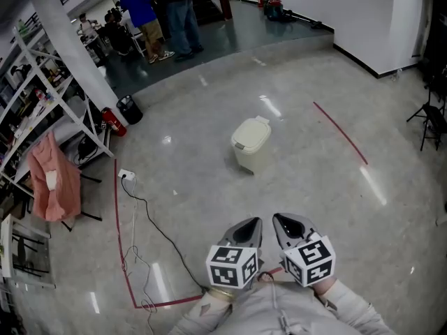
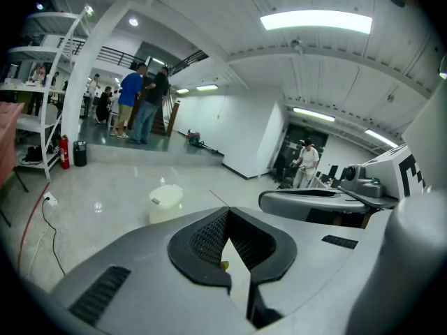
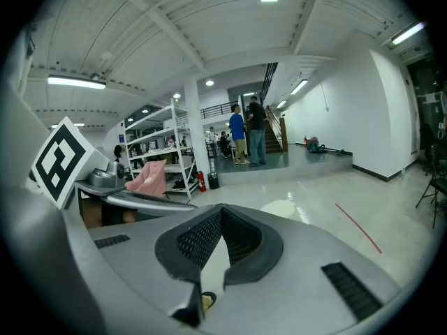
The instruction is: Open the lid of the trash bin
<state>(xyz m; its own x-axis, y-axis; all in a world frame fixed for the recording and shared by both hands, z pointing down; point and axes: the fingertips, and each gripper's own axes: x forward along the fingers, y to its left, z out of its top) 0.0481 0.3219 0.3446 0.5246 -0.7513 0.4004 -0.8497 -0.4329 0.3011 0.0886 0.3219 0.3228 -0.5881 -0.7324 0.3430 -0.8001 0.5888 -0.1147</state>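
Observation:
The cream trash bin (image 1: 251, 144) stands on the grey floor with its lid down, well ahead of both grippers. The left gripper view shows the bin (image 2: 166, 202) small, beyond the jaws and to their left. In the right gripper view only the top of the bin (image 3: 286, 208) shows over the gripper body. My left gripper (image 1: 248, 230) and right gripper (image 1: 288, 227) are held side by side close to the body, far short of the bin. The left gripper (image 2: 230, 250) and the right gripper (image 3: 213, 257) are both shut, with nothing between their jaws.
White shelving (image 1: 42, 96) with a pink cloth (image 1: 50, 176) lines the left. A fire extinguisher (image 1: 114, 122) and a small black bin (image 1: 129, 109) stand nearby. A black cable (image 1: 157, 232) and red tape (image 1: 341, 132) lie on the floor. People (image 1: 157, 12) stand at the back; a tripod (image 1: 427, 121) is at the right.

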